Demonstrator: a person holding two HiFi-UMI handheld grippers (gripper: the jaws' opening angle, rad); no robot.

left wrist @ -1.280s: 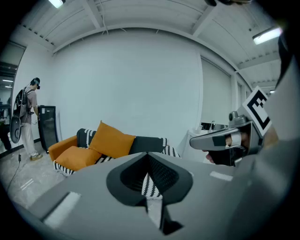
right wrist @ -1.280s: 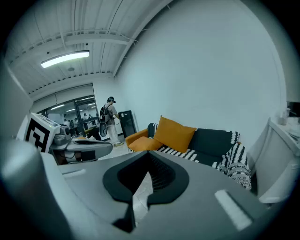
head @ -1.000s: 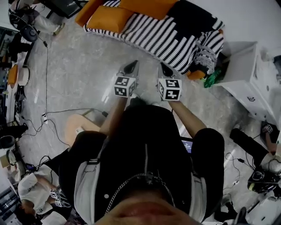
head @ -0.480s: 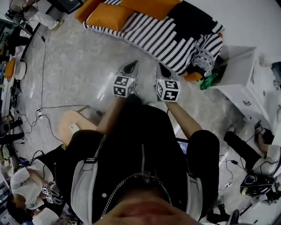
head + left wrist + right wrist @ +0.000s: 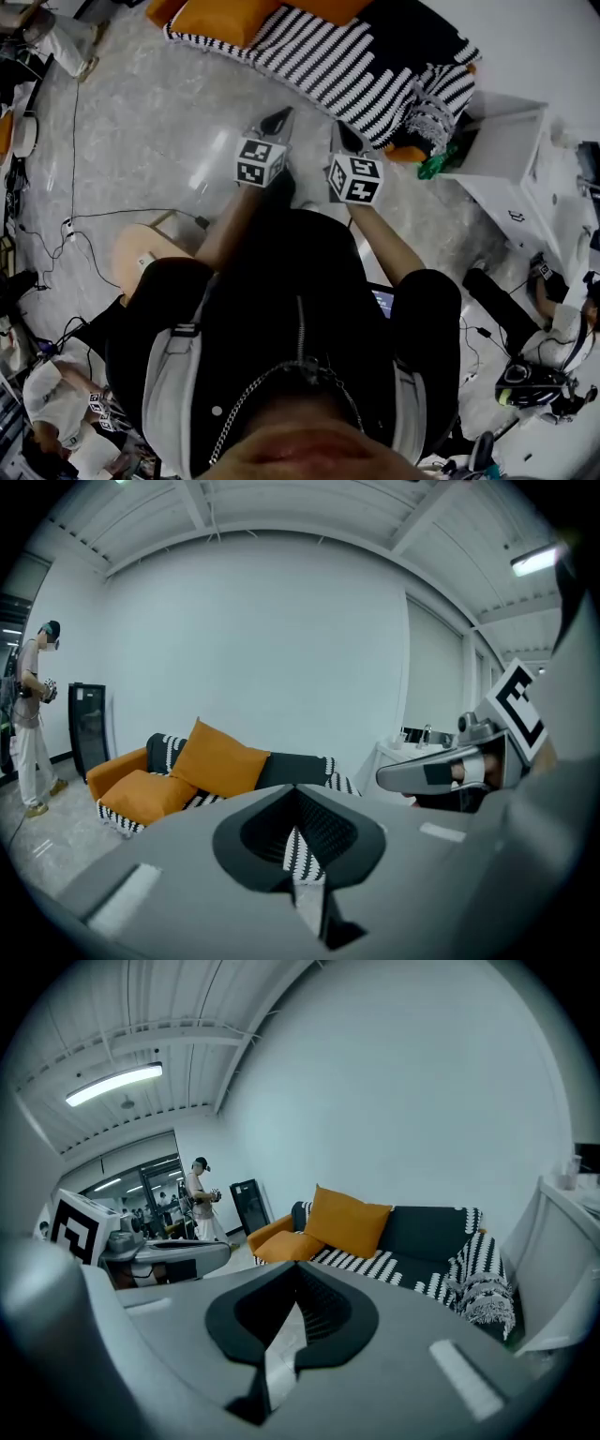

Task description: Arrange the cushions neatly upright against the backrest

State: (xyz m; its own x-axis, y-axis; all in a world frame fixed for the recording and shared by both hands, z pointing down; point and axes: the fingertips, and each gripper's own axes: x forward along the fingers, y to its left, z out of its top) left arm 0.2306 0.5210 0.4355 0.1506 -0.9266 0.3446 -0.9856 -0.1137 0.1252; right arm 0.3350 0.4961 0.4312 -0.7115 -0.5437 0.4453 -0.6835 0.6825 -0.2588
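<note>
- Head view: I hold my left gripper [image 5: 278, 119] and my right gripper [image 5: 348, 141] side by side over the grey floor [image 5: 159, 131]. Both point toward the sofa [image 5: 375, 56] and are well short of it.
- Head view: two orange cushions sit at the sofa's far end, both cut by the top edge of the frame. They are the flat cushion [image 5: 220, 14] and the leaning cushion [image 5: 323, 7].
- Head view: a striped throw [image 5: 309, 56] covers the sofa seat. A white cabinet [image 5: 497, 141] stands just beside the sofa's near end.
- Head view: a wooden stool [image 5: 141, 258] and a black cable [image 5: 84, 220] lie on the floor, well away from the sofa on my left.
- Left gripper view: my left jaws are pressed together with nothing between them, only a thin slit through which the striped throw shows.
- Left gripper view: beyond the jaws, the leaning cushion stands tilted against the sofa's backrest. The flat cushion lies on the seat just beside it, toward the orange armrest [image 5: 117, 766].
- Left gripper view: a person [image 5: 33, 714] stands past the sofa's armrest end, next to a black cabinet [image 5: 87, 724]. My right gripper shows at the frame's right.
- Right gripper view: my right jaws are closed too, and empty.
- Right gripper view: the leaning cushion rests against the backrest near the middle of the sofa, and the flat cushion touches its lower edge on the armrest side.
- Right gripper view: a fringed blanket [image 5: 483, 1293] hangs over the sofa's other end, next to the white cabinet. My left gripper shows at the frame's left.
</note>
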